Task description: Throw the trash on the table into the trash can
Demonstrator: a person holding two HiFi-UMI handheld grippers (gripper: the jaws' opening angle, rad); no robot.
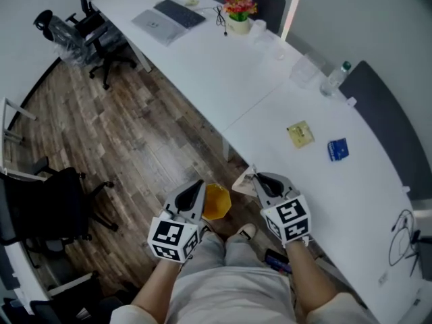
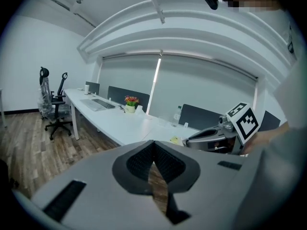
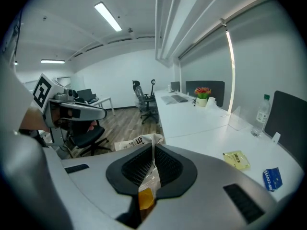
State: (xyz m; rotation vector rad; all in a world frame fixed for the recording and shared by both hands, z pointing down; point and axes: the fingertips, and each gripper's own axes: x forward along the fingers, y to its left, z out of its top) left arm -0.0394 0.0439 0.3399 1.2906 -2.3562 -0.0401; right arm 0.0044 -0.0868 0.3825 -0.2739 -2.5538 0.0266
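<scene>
My right gripper (image 1: pixel 258 179) is shut on a white printed wrapper (image 1: pixel 243 180), held just off the near edge of the white table (image 1: pixel 223 79). In the right gripper view the wrapper (image 3: pixel 136 142) sticks out to the left between the pads of the right gripper (image 3: pixel 153 150). A yellow trash can (image 1: pixel 216 202) stands on the floor below, between both grippers. My left gripper (image 1: pixel 197 186) is left of the can, shut and empty, as the left gripper (image 2: pixel 153 145) shows in its own view. A yellow packet (image 1: pixel 300 134) and a blue packet (image 1: pixel 338 149) lie on the table.
A water bottle (image 1: pixel 335 77), a flower pot (image 1: pixel 238 15) and a laptop (image 1: pixel 169 19) sit farther along the table. Office chairs (image 1: pixel 88 36) stand at the far left, a black chair (image 1: pixel 47 208) nearer. My shoe (image 1: pixel 244 233) is beside the can.
</scene>
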